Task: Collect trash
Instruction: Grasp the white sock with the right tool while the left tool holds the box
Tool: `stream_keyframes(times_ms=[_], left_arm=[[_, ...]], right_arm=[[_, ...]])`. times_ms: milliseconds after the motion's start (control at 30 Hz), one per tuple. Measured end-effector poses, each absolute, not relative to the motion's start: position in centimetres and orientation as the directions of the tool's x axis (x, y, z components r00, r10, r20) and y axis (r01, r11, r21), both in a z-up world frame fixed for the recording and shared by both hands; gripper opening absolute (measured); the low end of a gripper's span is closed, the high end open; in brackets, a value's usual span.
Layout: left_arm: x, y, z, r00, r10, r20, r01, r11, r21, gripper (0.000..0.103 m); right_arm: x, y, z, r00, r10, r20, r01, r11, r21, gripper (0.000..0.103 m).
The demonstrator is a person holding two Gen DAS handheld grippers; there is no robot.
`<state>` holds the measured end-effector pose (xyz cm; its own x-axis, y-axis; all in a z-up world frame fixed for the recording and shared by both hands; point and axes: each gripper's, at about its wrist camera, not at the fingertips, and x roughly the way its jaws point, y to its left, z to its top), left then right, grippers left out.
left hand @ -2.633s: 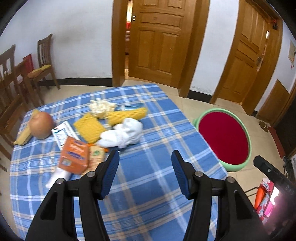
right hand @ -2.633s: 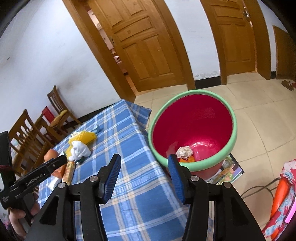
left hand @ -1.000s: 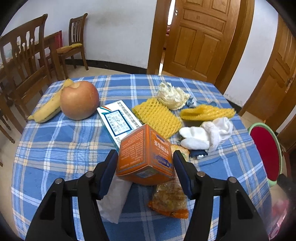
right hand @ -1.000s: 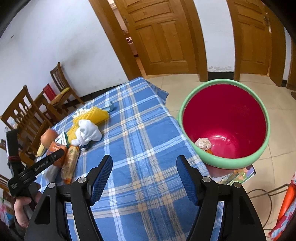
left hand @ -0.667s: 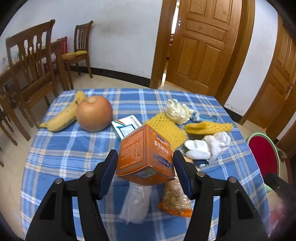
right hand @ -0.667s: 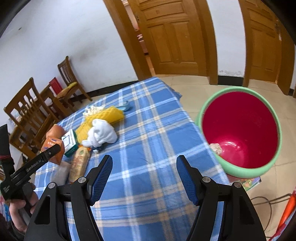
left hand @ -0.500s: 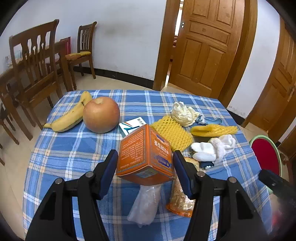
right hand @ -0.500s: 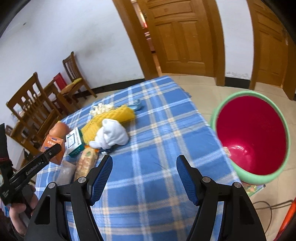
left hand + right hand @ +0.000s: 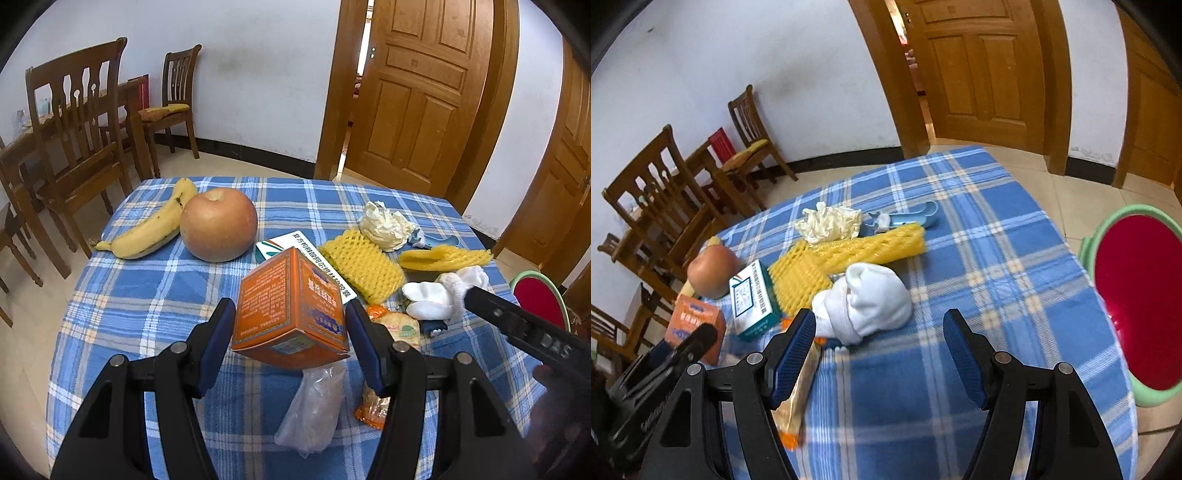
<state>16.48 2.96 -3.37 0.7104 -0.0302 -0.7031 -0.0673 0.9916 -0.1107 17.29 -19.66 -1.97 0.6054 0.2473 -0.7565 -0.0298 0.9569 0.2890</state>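
Now | left tool [image 9: 290, 332] clamps orange cardboard box [image 9: 288, 314] | right tool [image 9: 879, 354] wide, empty

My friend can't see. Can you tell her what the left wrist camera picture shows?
The left gripper is holding an orange box above a table with a blue checked cloth. Behind it lie a banana, an apple, yellow foam netting and white socks.

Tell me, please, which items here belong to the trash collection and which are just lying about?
Trash job: orange box in left gripper; plastic bag; crumpled paper; red bin.

Lying about: apple; banana; white socks.
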Motion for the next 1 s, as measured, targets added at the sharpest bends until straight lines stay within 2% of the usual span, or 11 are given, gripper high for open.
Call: stream_keyframes(times_ms=[100,167,200,500,700,1000], left_arm=[[16.7,3.1,-3.6,0.709,-0.035,-0.704,-0.069,0.991,-0.119,0.062],[16.8,3.3,-3.7,0.708,-0.039,-0.705,-0.069,0.99,-0.124,0.062],[16.8,3.4,-3.8,0.708,-0.04,-0.705,-0.069,0.99,-0.126,0.062],[16.9,3.4,-4.2,0.703,-0.045,-0.709,-0.066,0.99,-0.129,0.062],[16.2,3.0,-3.7,0.7,-0.038,-0.713,-0.071,0.99,-0.123,0.062],[14.6,2.6,-2.7,0.702,-0.051,-0.71,-0.069,0.988,-0.139,0.062]], right_arm=[[18.2,-19.4,-2.6,0.589,0.263,-0.764,-0.019,0.95,0.312,0.073],[18.7,-19.3,-3.2,0.569,0.273,-0.776,-0.006,0.945,0.328,0.062],[18.9,-19.3,-3.5,0.558,0.276,-0.782,-0.003,0.944,0.331,0.052],[18.7,-19.1,-3.5,0.567,0.285,-0.773,-0.022,0.943,0.332,0.034],[16.9,-20.1,-2.4,0.603,0.316,-0.733,-0.034,0.928,0.372,0.03],[12.8,-22.2,0.0,0.636,0.34,-0.693,-0.06,0.917,0.395,0.03]])
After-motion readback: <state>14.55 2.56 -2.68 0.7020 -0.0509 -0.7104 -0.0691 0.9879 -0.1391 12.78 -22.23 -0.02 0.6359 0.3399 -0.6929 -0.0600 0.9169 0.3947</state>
